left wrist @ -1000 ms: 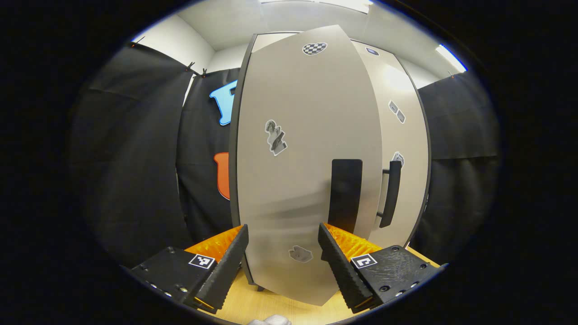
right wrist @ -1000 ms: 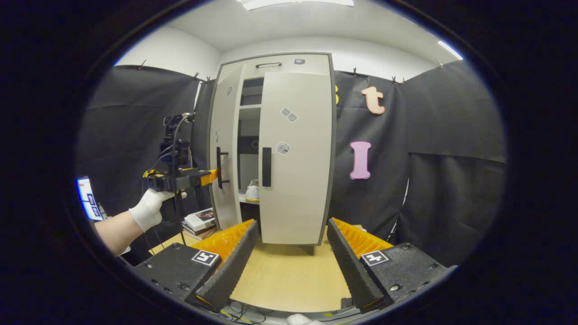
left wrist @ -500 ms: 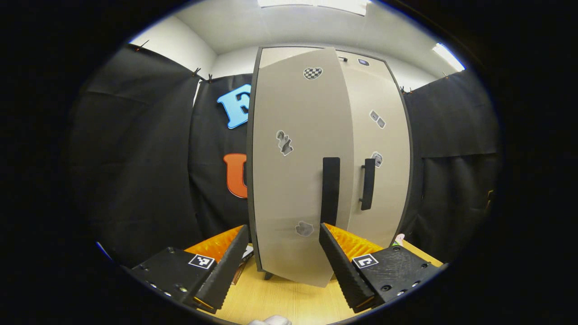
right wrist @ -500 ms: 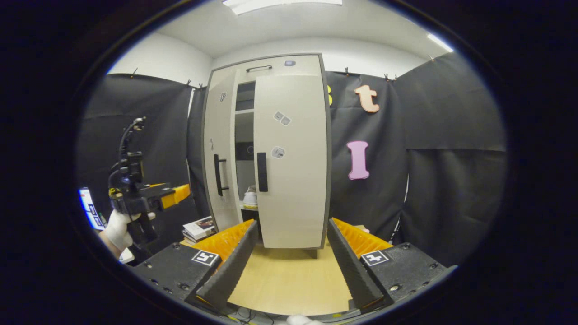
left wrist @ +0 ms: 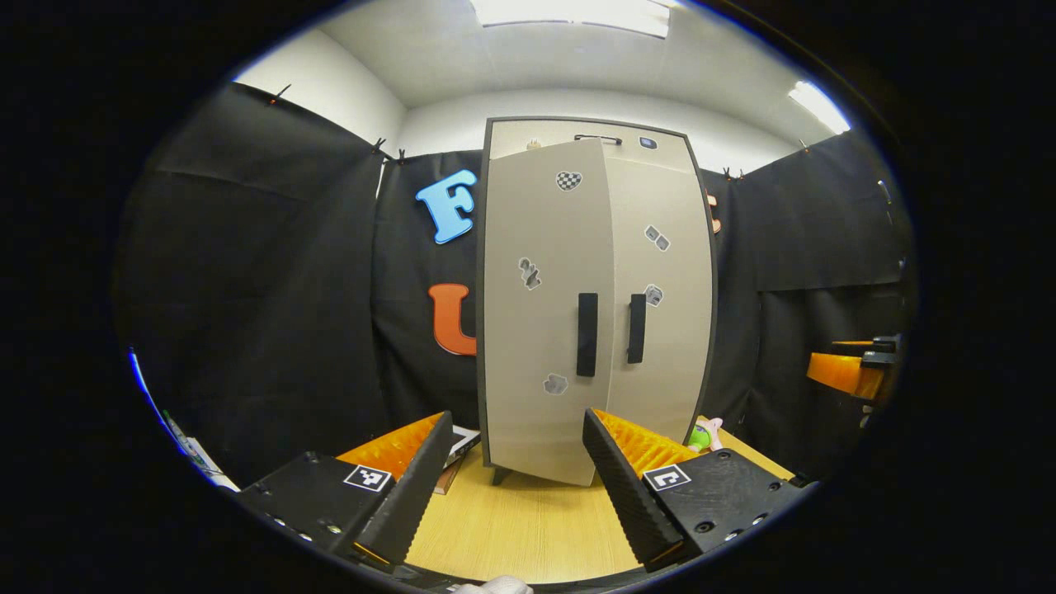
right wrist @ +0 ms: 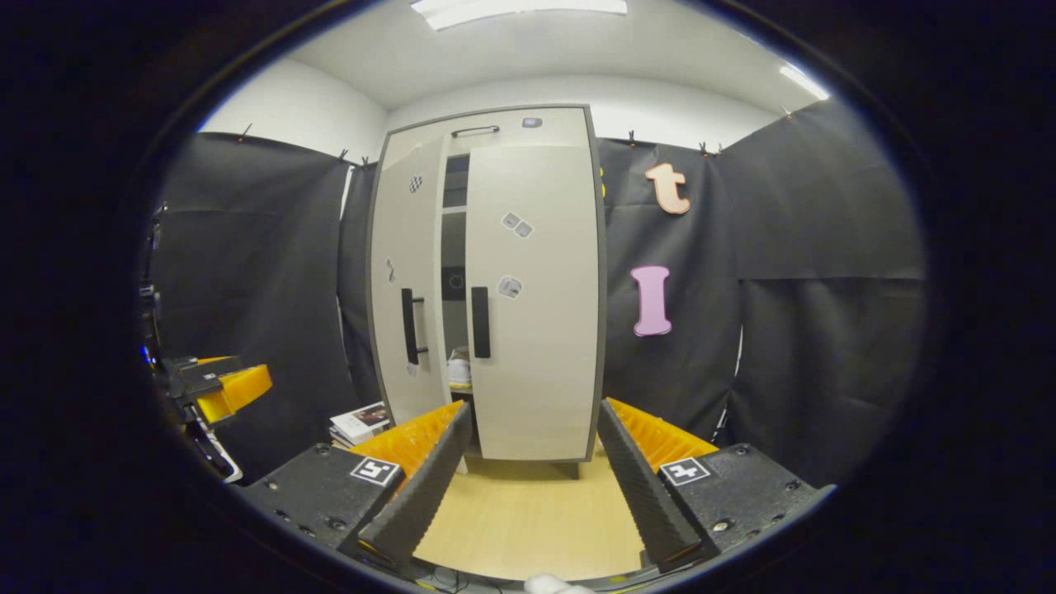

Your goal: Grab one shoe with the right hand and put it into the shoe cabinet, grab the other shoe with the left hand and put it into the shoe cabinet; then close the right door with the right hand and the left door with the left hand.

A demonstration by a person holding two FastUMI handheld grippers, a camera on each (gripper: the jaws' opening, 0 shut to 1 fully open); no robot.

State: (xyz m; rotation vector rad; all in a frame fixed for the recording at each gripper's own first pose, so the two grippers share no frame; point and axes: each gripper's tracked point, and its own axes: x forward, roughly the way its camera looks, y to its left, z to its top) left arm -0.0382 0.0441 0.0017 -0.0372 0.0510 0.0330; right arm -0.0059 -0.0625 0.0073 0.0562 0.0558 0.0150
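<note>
I have both grippers backed off from the shoe cabinet (left wrist: 596, 136), which stands at 12 o'clock in both views, and a second ago my left gripper (left wrist: 511, 470) was pressed up to the left door (left wrist: 540, 330); since then it has pulled well away, jaws spread and holding nothing, leaving that door swung most of the way in. In the left gripper view the two doors look almost flush, their black handles (left wrist: 586, 334) side by side. The right gripper view tells it more honestly: a dark gap remains between the left door (right wrist: 404, 289) and the right door (right wrist: 536, 305), and through it, low down, one shoe (right wrist: 459, 369) sits pale on a shelf inside; the other I cannot make out. The right gripper (right wrist: 532, 478) hangs released over the wooden table (right wrist: 528, 520), and the left gripper (right wrist: 223, 388) appears at 9 o'clock in that view, well apart from the cabinet. A stack of books (right wrist: 360, 421) lies by the cabinet's foot. My reading: shoes stowed, right door shut, left door not quite home, so one more nudge may be needed
</note>
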